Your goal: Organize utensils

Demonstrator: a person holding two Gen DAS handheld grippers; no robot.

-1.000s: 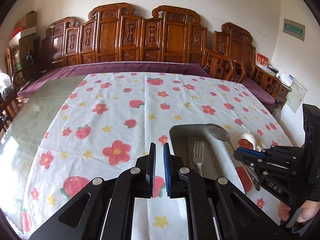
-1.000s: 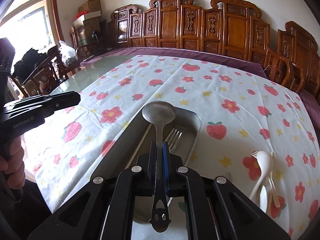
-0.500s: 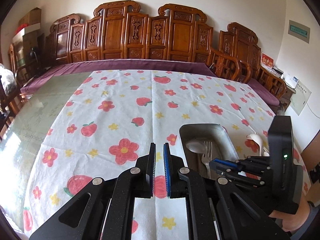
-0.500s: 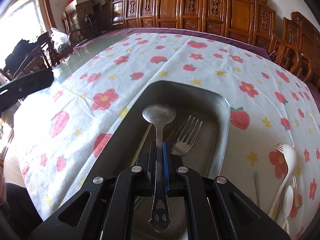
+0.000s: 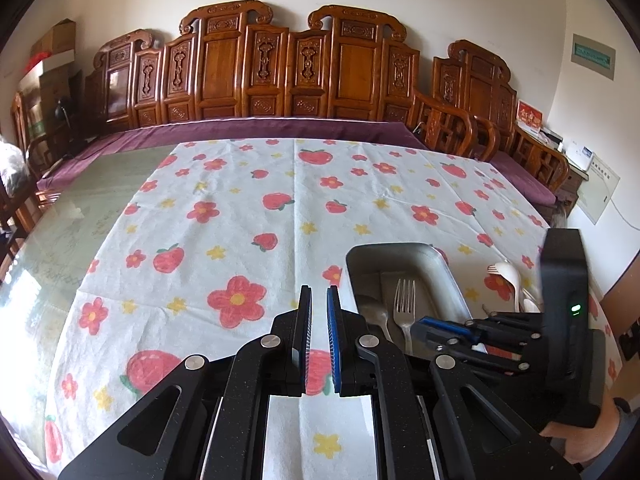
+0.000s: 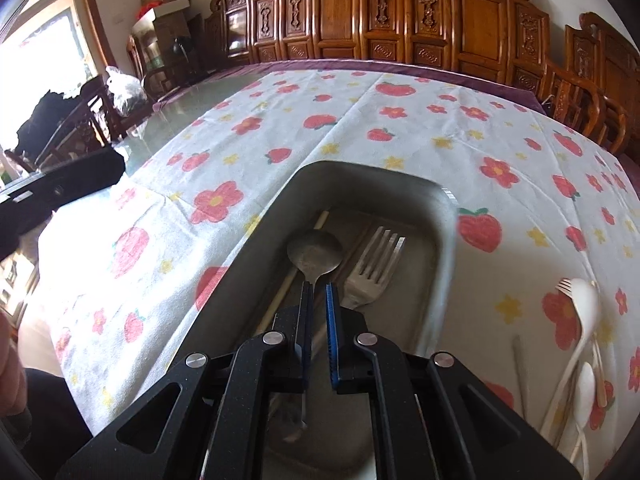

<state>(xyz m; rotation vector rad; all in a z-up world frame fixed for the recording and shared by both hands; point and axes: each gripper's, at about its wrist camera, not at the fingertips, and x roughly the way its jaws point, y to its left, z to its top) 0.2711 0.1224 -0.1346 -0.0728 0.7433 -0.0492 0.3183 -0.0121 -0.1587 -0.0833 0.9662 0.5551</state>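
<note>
The right hand-held gripper (image 6: 317, 292) points down into a metal tray (image 6: 446, 240) that rests on the surface (image 5: 240, 216), which is covered by a cloth printed with flowers and strawberries. Its jaws stand nearly closed around the handle of a metal spoon (image 6: 316, 254); the bowl lies low inside the tray, though the blurred handle leaves it uncertain whether the pads press on it. A metal fork (image 6: 374, 268) lies in the tray just right of the spoon, and pale chopsticks (image 6: 288, 284) lie to its left. White plastic utensils (image 6: 580, 316) rest on the cloth to the right of the tray. The left hand-held gripper (image 5: 319, 312) hovers above the cloth to the left of the tray, clenched on nothing.
</note>
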